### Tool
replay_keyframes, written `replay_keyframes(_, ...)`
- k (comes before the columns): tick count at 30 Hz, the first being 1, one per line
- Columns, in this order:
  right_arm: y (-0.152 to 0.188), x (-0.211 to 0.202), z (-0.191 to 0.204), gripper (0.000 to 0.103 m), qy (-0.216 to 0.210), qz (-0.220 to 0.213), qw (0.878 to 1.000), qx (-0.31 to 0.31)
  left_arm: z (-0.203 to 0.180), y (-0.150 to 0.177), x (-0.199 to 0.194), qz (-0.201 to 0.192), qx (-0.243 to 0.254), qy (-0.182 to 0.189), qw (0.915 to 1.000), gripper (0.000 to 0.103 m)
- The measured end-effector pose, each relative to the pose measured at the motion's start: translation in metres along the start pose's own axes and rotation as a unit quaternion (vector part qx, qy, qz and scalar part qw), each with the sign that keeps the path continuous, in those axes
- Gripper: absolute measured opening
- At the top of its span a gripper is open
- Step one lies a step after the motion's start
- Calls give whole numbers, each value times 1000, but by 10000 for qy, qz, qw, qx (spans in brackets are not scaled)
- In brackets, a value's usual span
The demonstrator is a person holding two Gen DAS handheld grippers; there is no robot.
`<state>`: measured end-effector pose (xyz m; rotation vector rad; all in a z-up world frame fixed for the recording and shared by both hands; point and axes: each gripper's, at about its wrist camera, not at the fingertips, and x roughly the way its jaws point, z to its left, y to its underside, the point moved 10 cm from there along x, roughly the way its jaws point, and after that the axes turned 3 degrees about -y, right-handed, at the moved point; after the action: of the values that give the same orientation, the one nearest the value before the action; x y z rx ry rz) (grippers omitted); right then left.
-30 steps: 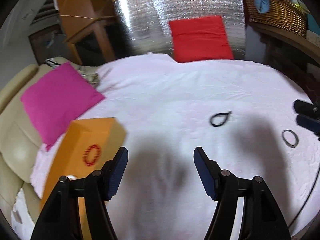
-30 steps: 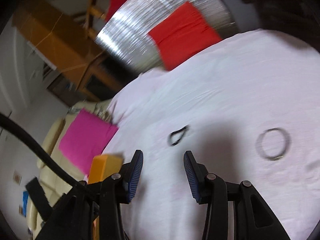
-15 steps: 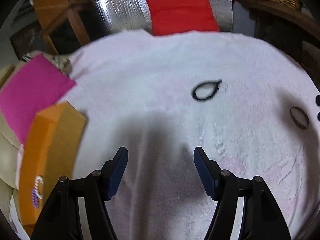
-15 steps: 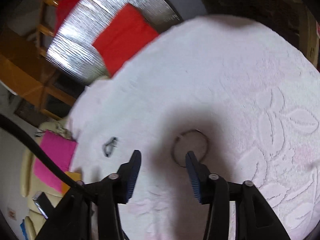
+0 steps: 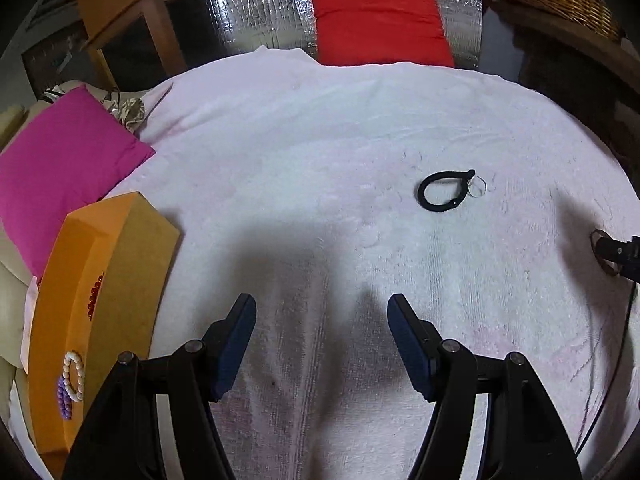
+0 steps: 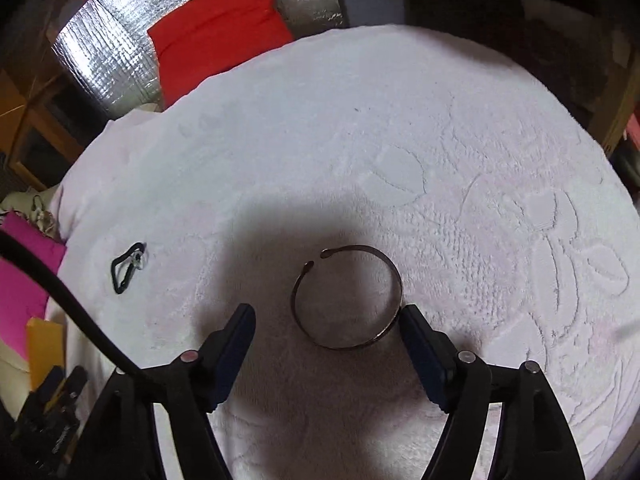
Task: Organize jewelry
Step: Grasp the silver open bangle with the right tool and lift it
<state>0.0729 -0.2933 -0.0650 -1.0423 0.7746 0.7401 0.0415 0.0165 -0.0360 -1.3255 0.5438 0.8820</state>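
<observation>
Since a second ago the right gripper (image 6: 326, 322) has swung away from the black band and come down over the bangle (image 6: 347, 297), which now fills the space just ahead of its fingers; the left gripper (image 5: 321, 322) has tipped down toward the towel (image 5: 320, 140) and the blur has cleared. Both tongs stand wide apart and hold nothing.

The bangle lies flat on the towel, between the right gripper's fingertips (image 6: 406, 316), its near-right rim just beside or touching the right one; the left one is well apart from it. Its open gap points away from the gripper, toward the red cushion (image 6: 216, 20). The black band (image 5: 442, 191), with a thin clear ring (image 5: 477, 187) touching it, lies farther out from the bangle, toward the box (image 5: 100, 292). The box sits at the towel's edge, far from the bangle, with beaded bracelets (image 5: 72, 380) already on it.

The bangle looks like thin metal: light, stiff, smooth, so likely to slip or flip up if pinched across its width. It may also spring slightly because of the gap. The safer hold seems to be on the rim itself, one finger inside and one outside, at the solid near side opposite the gap. The soft pile should let a fingertip dig under it.
</observation>
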Motion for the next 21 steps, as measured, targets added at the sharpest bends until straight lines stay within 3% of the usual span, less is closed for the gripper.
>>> replay_keyframes(2, 1, 1, -1, 76, 163, -79, 9998, 5, 1, 0, 0, 0, -9, 31, 10000, 69)
replay_keyframes(5, 2, 1, -3, 62, 502, -172, 9985, -97, 2, -1, 1, -7, -16, 51, 10000, 69)
replay_keyframes(11, 2, 6, 1, 62, 768, -244, 9963, -300, 3, -3, 2, 4, -85, 83, 9999, 69)
replay_keyframes(15, -1, 9, 8, 62, 733, -249, 9967, -238, -1, -5, 2, -6, -89, 119, 9999, 69)
replay_keyframes(21, 8, 6, 38, 62, 205, -155, 9990, -373, -7, -9, 3, -2, -111, 171, 9998, 69)
